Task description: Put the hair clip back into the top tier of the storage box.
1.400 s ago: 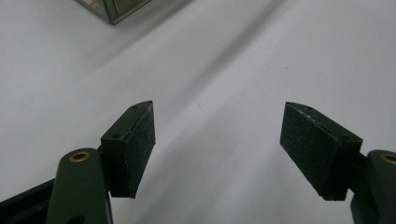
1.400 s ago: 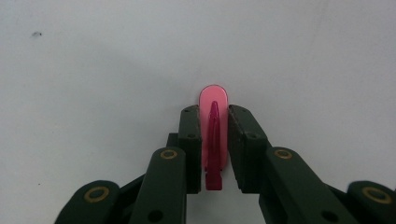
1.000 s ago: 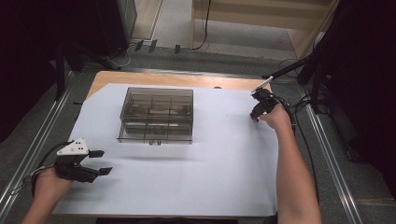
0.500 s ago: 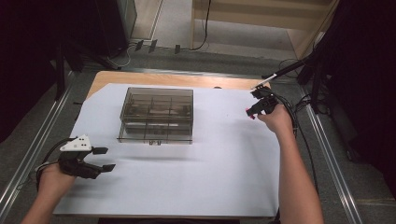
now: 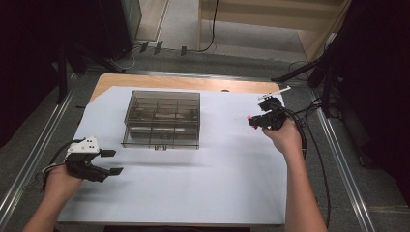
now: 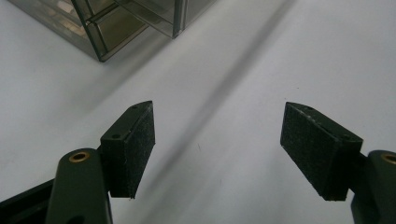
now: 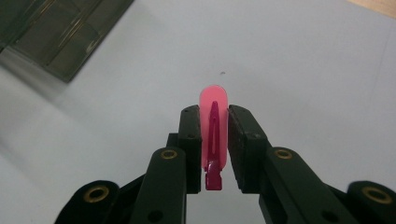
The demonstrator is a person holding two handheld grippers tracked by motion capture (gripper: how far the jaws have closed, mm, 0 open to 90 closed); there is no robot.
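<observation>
Pink clip (image 7: 214,135) riding clamped in the right claw (image 5: 253,120), now lifting off the counter (image 5: 222,183) and drifting toward the compartment box (image 5: 162,118); likely heading for a cell. Left claw (image 5: 112,162) idling released, near edge.

A small pink clip (image 7: 214,135) (glossy, rounded tip) stands edge-on, pinched above the white sheet.

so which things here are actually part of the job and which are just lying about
In use:
- small pink plastic clip, clamped in the right gripper
- smoky transparent plastic compartment box
- left gripper, jaws open, nothing between them

Lying about:
- white paper sheet covering the wooden table
- black cables at the table's right edge
</observation>
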